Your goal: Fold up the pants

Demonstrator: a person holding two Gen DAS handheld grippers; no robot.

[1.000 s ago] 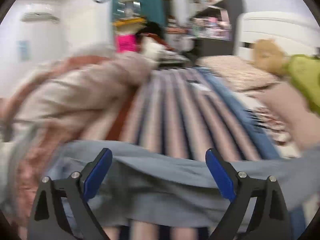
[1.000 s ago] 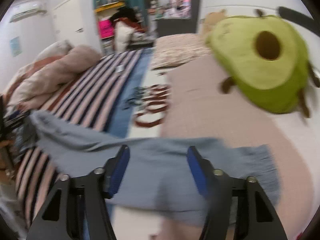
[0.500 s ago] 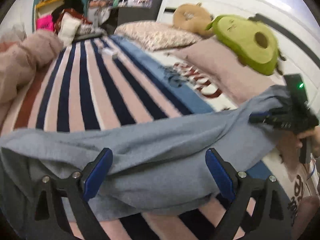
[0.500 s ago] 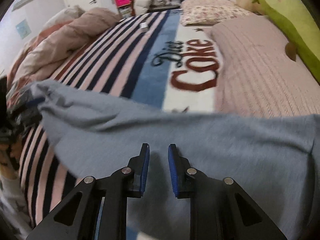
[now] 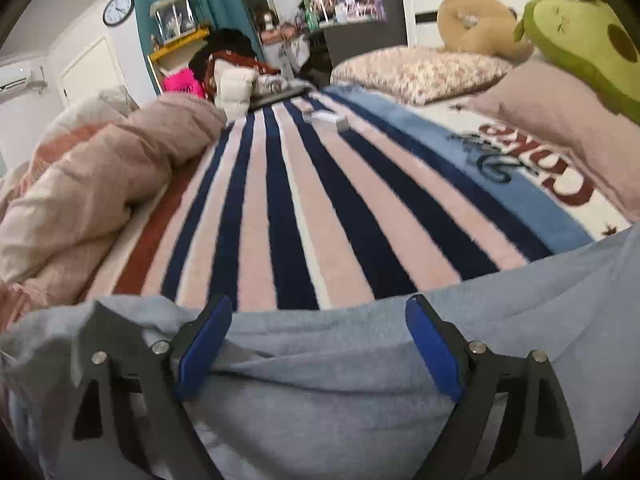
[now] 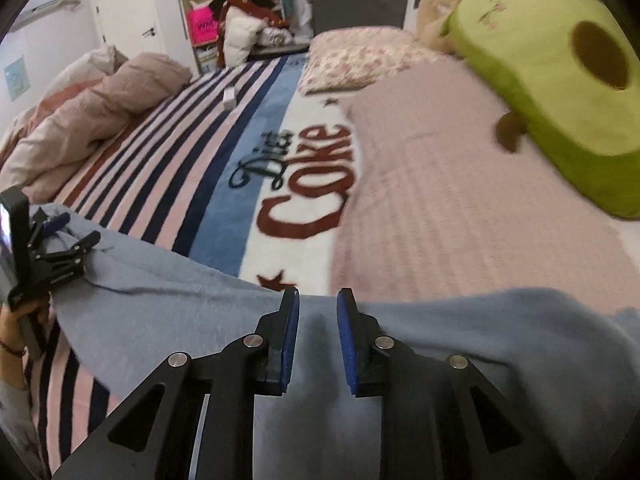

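pants (image 6: 168,312) stretched across the near edge of the striped blanket (image 5: 280,200), long axis running side to side between the two tools. right gripper (image 6: 318,336) clenched on the top edge, jaws having just narrowed onto cloth (holding it taut, i'd say). left gripper (image 5: 316,344) spread wide over the fabric, having just eased in a touch, pinching nothing.

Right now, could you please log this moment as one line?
left tongs: open, just narrowing, pants between | right tongs: just closed onto pants | pants: draped over striped blanket
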